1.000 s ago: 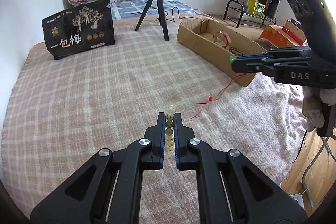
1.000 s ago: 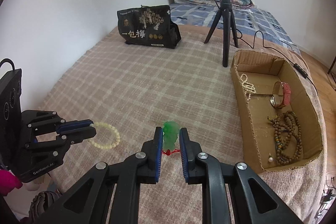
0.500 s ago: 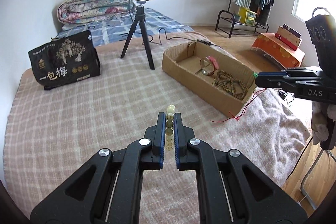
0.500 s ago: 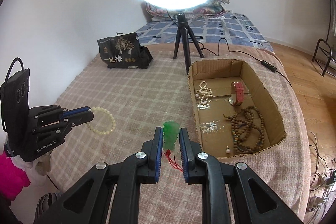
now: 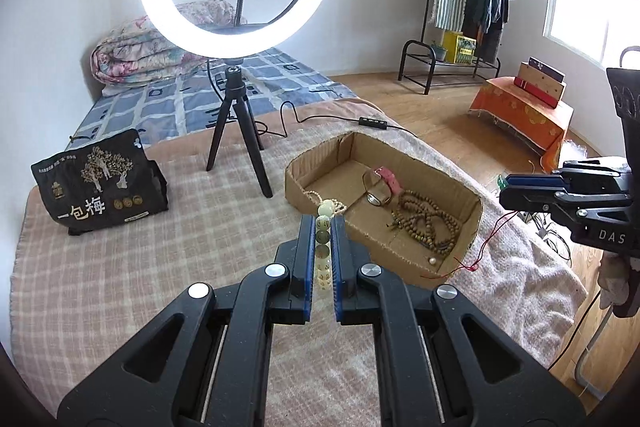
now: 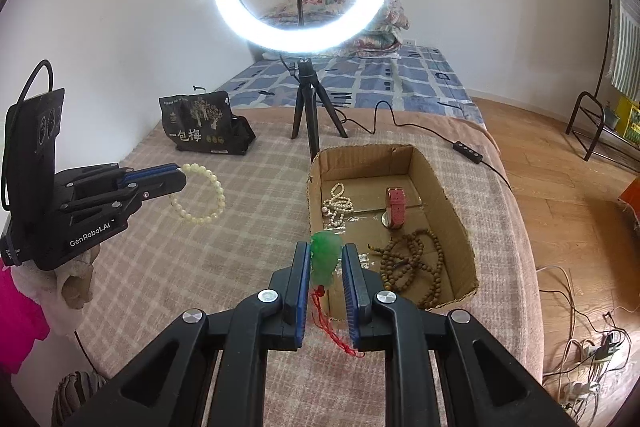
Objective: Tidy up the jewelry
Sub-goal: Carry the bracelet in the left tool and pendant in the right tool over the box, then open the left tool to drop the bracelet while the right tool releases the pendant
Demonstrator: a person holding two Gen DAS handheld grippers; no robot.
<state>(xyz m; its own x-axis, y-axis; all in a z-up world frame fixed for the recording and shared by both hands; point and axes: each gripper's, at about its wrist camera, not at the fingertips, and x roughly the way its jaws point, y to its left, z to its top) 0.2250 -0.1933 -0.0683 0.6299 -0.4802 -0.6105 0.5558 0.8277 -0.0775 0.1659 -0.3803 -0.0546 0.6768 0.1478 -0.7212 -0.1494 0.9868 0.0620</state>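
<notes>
The pale bead bracelet (image 5: 323, 243) sits clamped between the nearly closed jaws of the left gripper (image 5: 322, 227), its loop hanging free beyond the tips in the right wrist view; the green jade pendant (image 6: 326, 257) is pinched the same way in the right gripper (image 6: 326, 259), its red cord (image 6: 332, 327) trailing down below the jaws.

Ahead of both tongs, and a little to the right of the left pair, lies the cardboard box (image 6: 448, 195) on the checked blanket (image 6: 180, 267); inside it are a pearl strand (image 6: 337, 205), a pink-strapped watch (image 6: 395, 207) and brown wooden beads (image 6: 412, 267).

To do this step well, I would carry each piece fully over the near wall before letting go, low enough that the beads do not bounce out; the cord should clear the cardboard edge, or it may snag and drag the pendant back; release one piece at a time onto bare floor, apart from the tangle of brown beads.

Readable writing: "GenRobot.AI" on the left gripper's body; "DAS" on the right one's; "一包梅" on the black bag (image 5: 98, 187) far ahead to the left.
</notes>
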